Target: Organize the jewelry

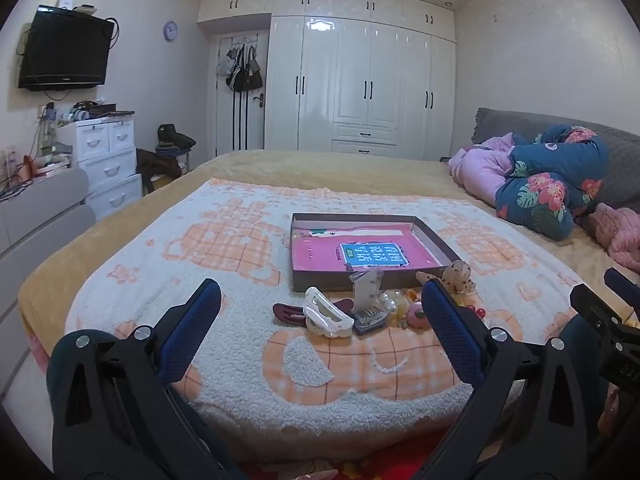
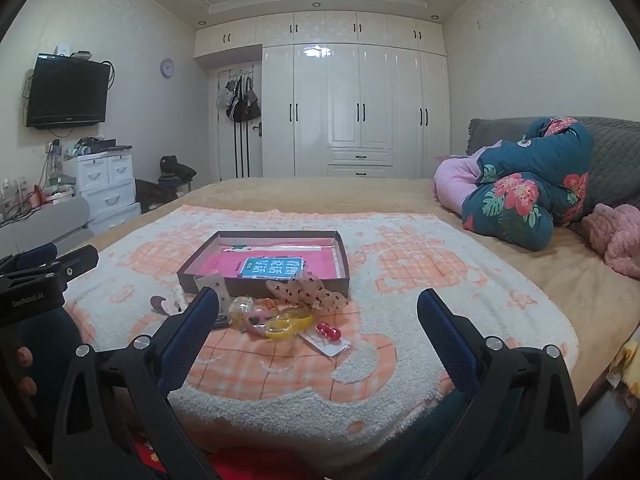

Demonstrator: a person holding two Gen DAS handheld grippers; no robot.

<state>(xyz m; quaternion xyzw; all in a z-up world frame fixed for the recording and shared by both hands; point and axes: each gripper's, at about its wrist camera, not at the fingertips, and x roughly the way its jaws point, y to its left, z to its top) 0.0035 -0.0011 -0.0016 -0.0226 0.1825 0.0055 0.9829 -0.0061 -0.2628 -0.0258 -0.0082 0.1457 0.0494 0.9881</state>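
On the bed, a fleecy blanket [image 1: 224,240] is spread as the working surface, and a shallow box [image 1: 360,248] lies open on it, probably as the place the pieces are meant to go; only a pink printed sheet shows inside. Just in front of the box the jewelry sits in a loose heap [image 2: 280,316]: a white claw clip [image 1: 328,316], a dark red clip [image 1: 288,312], a yellow bangle [image 2: 288,322], a spotted bow [image 2: 308,292] leaning against the box wall, and red beads on a card [image 2: 330,334].

Both tools hang short of the heap, tipped slightly down toward it. The left gripper [image 1: 320,320] has its fingers spread wide, with nothing between them; likewise the right gripper [image 2: 318,320]. Sorting looks not yet begun.

Each gripper's finger covers part of the heap. The small clear packets and pink pieces in the middle are too tangled to name, and the box's near wall hides part of its floor.
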